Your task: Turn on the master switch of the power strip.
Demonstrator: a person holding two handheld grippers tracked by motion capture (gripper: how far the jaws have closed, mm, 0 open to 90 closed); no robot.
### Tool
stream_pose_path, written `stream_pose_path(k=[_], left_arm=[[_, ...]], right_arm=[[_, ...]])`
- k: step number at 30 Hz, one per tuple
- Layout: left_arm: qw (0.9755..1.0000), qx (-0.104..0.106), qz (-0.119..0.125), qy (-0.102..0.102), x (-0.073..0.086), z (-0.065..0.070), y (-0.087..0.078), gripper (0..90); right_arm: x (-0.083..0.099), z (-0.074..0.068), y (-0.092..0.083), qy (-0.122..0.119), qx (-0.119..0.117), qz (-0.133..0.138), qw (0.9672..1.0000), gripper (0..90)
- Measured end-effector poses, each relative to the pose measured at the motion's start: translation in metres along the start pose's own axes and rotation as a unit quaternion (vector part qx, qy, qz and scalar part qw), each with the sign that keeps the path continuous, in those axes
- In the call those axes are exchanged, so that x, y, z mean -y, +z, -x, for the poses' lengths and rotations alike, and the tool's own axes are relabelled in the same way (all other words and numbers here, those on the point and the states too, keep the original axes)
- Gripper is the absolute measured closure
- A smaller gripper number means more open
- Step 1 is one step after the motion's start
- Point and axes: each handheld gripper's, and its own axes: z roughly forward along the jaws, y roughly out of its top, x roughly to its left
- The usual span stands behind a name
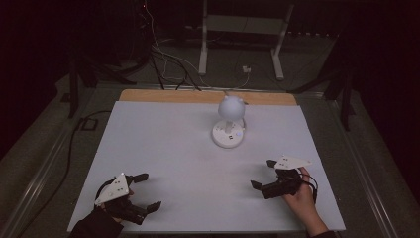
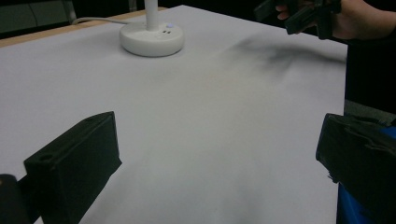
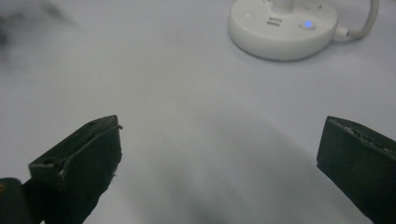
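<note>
The lamp (image 1: 229, 121) stands near the middle of the tabletop's (image 1: 163, 144) far edge, its cord trailing off that edge. It looks like light, hard, smooth plastic, top-heavy under its round head; the thin stem seems the best hold. No writing is readable. Both the left hand-held gripper (image 1: 148, 191) and right hand-held gripper (image 1: 263, 173) stand spread apart, empty, near the front corners.
</note>
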Motion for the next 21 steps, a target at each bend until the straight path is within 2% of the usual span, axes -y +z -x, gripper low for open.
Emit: stream_pose_path(k=[3, 6, 18, 21], left_arm=[[1.0000, 0.000, -0.002, -0.002, 0.000, 0.000, 0.000, 0.1], [1.0000, 0.000, 0.000, 0.000, 0.000, 0.001, 0.001, 0.1], [1.0000, -0.002, -0.003, 0.000, 0.000, 0.000, 0.001, 0.1], [1.0000, -0.004, -0.003, 0.000, 0.000, 0.000, 0.000, 0.1]], right_arm=[[0.005, 0.001, -0.003, 0.000, 0.002, -0.007, 1.0000, 0.0], [0.014, 0.004, -0.010, 0.014, -0.004, -0.009, 0.9998, 0.0], [0.043, 0.008, -0.023, 0.018, 0.027, -0.030, 0.9990, 0.0], [0.052, 0.008, -0.029, 0.018, 0.048, -0.031, 0.9982, 0.0]])
